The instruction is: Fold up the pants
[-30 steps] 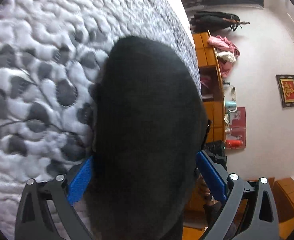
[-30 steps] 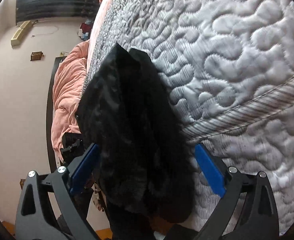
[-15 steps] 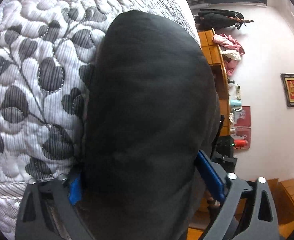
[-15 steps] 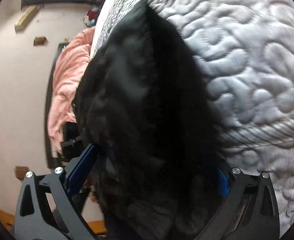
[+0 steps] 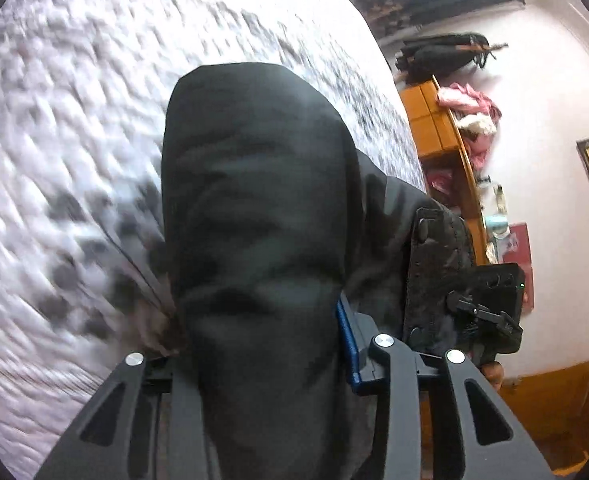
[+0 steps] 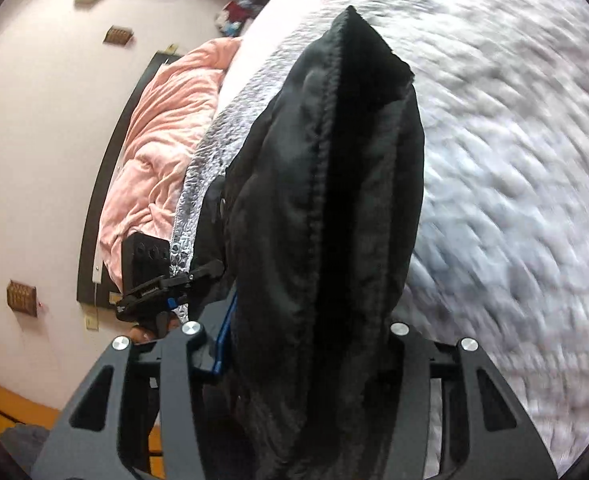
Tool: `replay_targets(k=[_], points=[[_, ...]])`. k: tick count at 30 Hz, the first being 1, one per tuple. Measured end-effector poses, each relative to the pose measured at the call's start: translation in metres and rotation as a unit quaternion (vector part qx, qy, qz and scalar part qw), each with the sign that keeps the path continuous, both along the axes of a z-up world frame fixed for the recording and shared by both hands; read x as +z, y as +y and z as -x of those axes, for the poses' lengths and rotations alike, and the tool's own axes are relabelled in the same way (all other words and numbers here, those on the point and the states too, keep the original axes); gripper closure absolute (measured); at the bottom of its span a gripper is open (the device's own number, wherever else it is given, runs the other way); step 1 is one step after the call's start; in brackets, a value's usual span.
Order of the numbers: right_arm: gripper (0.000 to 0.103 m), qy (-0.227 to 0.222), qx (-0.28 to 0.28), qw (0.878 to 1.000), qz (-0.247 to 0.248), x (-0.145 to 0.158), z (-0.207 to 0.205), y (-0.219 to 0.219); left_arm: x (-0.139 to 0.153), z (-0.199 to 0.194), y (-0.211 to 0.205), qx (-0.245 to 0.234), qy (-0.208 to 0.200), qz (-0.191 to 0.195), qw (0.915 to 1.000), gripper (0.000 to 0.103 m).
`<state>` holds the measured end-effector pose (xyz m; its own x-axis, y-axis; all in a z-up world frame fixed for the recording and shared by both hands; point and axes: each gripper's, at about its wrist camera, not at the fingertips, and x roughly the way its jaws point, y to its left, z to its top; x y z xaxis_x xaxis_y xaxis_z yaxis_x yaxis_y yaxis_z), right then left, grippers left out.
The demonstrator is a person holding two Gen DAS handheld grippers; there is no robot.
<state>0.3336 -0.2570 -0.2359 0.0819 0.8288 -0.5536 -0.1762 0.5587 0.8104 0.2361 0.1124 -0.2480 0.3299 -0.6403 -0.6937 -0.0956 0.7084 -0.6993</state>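
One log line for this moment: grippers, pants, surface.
left gripper: shut on pants | right gripper: shut on pants | pants: bunched, held over quilt | views: motion-blurred

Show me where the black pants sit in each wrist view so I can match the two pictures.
Left wrist view: the black pants fill the centre, bunched between the left gripper fingers.
Right wrist view: the pants hang in the centre, a seamed edge facing the camera, clamped in the right gripper.
Shared landmark: the white quilted bedspread lies behind the pants in both.
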Motion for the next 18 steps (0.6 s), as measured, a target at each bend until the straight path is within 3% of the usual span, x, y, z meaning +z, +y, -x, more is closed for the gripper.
replay_targets(k=[5, 10, 13, 14, 15, 18], points=[[0.055, -0.008, 0.029, 1.0, 0.0, 0.006, -0.06, 0.055, 0.013, -0.043, 0.049, 0.027, -0.009, -0.024, 0.9993, 0.065], [0.054, 0.015, 0.039, 0.999, 0.003, -0.014, -0.118, 0.107, -0.009, -0.093, 0.106, 0.052, 0.018, -0.025, 0.9982, 0.065], [0.039, 0.041, 0.026, 0.999, 0.023, -0.04, -0.141, 0.116, -0.036, -0.098, 0.131, 0.073, 0.056, 0.016, 0.9956, 0.049], [0.028, 0.049, 0.024, 0.998, 0.037, -0.049, -0.145, 0.117, -0.044, -0.096, 0.137, 0.081, 0.066, 0.024, 0.9942, 0.037], [0.023, 0.051, 0.024, 0.997, 0.052, -0.053, -0.145, 0.117, -0.048, -0.093, 0.139, 0.081, 0.07, 0.024, 0.9939, 0.029], [0.019, 0.026, 0.027, 0.995, 0.094, -0.05, -0.138, 0.114, -0.044, -0.083, 0.145, 0.08, 0.067, 0.017, 0.9944, 0.026]])
